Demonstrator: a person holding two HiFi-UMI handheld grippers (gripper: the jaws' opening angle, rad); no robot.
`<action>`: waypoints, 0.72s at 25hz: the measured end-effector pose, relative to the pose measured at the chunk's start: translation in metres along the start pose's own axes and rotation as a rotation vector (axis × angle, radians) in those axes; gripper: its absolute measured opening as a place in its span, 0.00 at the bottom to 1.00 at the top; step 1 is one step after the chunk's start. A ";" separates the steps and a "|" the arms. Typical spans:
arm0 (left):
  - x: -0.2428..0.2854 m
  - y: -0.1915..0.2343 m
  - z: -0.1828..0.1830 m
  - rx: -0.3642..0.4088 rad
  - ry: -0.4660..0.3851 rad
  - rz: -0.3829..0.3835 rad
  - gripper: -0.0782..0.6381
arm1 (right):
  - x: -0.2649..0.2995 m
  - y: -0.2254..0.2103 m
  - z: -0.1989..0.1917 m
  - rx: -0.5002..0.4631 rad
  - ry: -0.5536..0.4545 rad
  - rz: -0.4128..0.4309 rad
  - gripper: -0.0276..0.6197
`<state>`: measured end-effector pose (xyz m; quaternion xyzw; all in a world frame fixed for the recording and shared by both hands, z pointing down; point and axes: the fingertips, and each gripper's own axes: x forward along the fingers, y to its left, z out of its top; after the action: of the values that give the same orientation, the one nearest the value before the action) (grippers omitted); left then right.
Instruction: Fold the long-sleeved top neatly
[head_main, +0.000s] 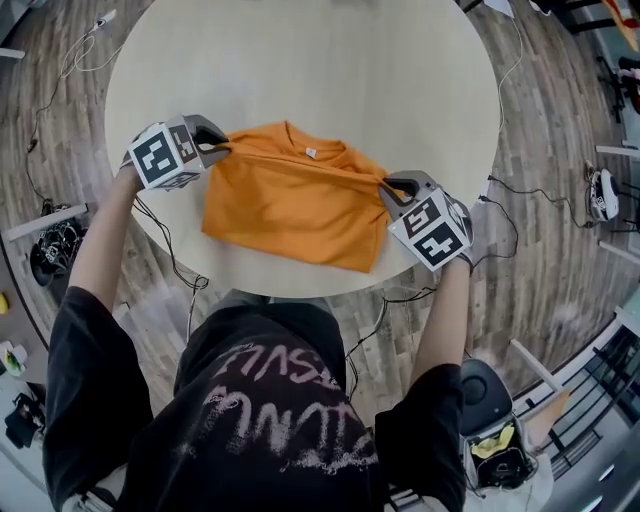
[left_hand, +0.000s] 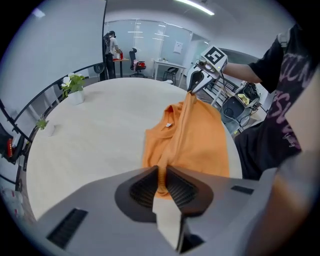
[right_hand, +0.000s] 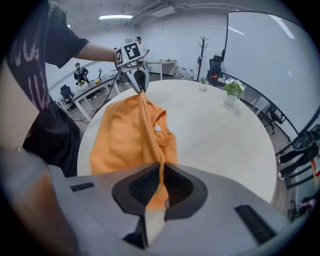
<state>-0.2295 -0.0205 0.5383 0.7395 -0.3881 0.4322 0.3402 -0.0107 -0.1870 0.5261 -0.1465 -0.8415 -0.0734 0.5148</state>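
Our left gripper (head_main: 222, 148) and right gripper (head_main: 386, 186) each clamp a fold of the orange top (head_main: 290, 205), jaws nearly closed (fabric taut between them). It lies on the round table (head_main: 330, 70), by our edge.

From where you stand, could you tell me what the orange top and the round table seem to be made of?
The orange top: soft matte knit cloth, probably cotton jersey; it drapes and creases where pulled taut. The table: smooth matte surface, likely laminate or painted wood; no grain shows.
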 end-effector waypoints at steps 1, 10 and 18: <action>0.004 0.003 -0.001 -0.007 0.000 0.006 0.19 | 0.005 -0.001 -0.001 0.002 -0.003 0.001 0.09; 0.023 0.050 0.018 -0.120 -0.076 0.117 0.20 | 0.025 -0.041 -0.005 0.040 -0.067 -0.022 0.13; 0.002 0.063 0.034 -0.137 -0.150 0.203 0.17 | 0.004 -0.059 0.001 0.107 -0.163 -0.123 0.12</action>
<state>-0.2702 -0.0791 0.5373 0.7017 -0.5137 0.3805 0.3147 -0.0324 -0.2423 0.5314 -0.0724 -0.8907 -0.0480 0.4462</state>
